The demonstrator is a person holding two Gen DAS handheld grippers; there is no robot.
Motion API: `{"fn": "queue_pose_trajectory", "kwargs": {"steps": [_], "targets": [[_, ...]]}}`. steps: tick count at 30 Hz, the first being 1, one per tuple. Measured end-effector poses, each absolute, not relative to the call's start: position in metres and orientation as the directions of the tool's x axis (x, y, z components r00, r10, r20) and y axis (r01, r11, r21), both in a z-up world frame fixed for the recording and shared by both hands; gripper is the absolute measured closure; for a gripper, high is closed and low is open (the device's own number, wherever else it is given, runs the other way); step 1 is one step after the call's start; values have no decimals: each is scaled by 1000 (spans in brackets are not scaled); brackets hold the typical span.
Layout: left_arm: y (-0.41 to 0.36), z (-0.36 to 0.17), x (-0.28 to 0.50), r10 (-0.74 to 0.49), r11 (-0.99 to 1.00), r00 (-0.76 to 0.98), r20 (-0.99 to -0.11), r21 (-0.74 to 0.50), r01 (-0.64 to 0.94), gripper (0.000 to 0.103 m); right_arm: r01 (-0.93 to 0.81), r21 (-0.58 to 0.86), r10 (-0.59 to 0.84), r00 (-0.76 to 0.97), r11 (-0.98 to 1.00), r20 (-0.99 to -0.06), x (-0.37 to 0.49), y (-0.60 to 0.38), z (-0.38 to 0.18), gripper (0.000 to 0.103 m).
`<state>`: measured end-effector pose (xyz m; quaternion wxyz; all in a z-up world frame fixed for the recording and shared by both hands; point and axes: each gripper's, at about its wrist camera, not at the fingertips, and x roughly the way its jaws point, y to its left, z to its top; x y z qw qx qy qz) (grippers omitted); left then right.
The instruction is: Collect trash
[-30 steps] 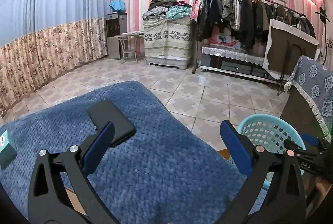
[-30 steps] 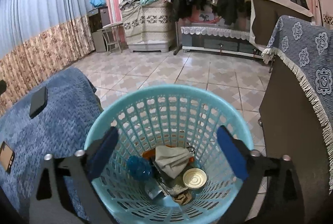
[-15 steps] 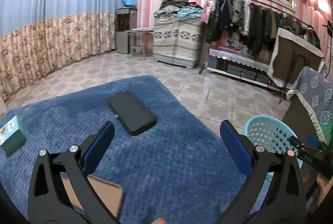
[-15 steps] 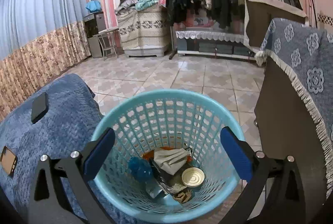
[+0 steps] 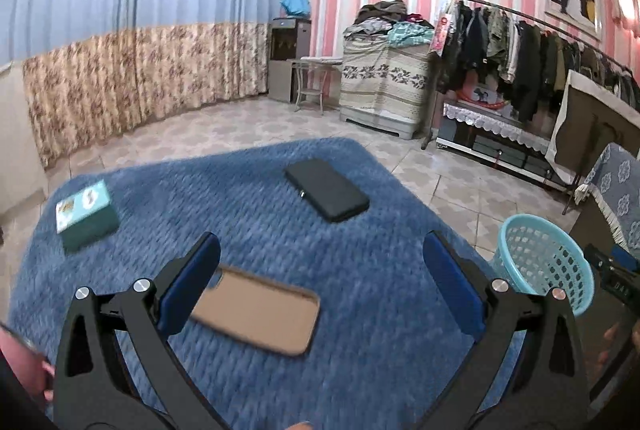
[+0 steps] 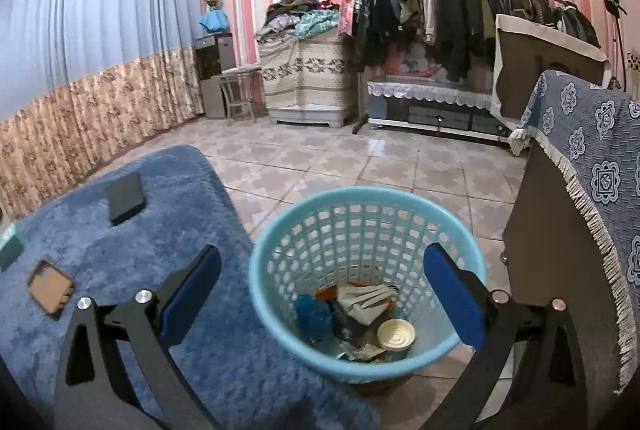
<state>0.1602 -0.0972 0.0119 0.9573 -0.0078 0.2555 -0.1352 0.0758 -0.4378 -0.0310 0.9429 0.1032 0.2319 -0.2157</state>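
Note:
A light blue plastic basket point(image 6: 280, 250) stands on the tile floor beside the blue-covered table point(image 6: 192, 206); it holds several pieces of trash, among them a crumpled grey paper point(image 6: 366, 302), a blue wad point(image 6: 312, 312) and a round white lid point(image 6: 396, 334). My right gripper point(image 6: 322, 294) is open and empty above the basket. My left gripper point(image 5: 322, 290) is open and empty above the table point(image 5: 380, 310), over a brown phone-shaped item point(image 5: 260, 310). The basket also shows in the left wrist view point(image 5: 540, 262) at the right.
On the table lie a black phone point(image 5: 326, 194) and a teal box point(image 5: 86, 216). A cabinet draped with a patterned blue cloth point(image 6: 592, 166) stands right of the basket. A clothes rack point(image 6: 460, 18) and piled furniture stand at the far wall.
My left gripper has pulled back and risen, bringing the brown item and teal box into view. My right gripper has drawn back and up from the basket, which looks smaller now.

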Motion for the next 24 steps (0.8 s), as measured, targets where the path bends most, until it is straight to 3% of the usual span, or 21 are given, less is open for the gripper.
{"fn": "queue_pose_trajectory", "kwargs": {"steps": [10,24], "targets": [[-66,11,111,-169,985,872,-460,-53,164,5,362,88,-298,863,928,-408,52,-389,-5,4],[-49,8,74,-138,990,884,-446,-53,128,5,265,69,-216,890,962,-402,39,-338,-7,4]]}}
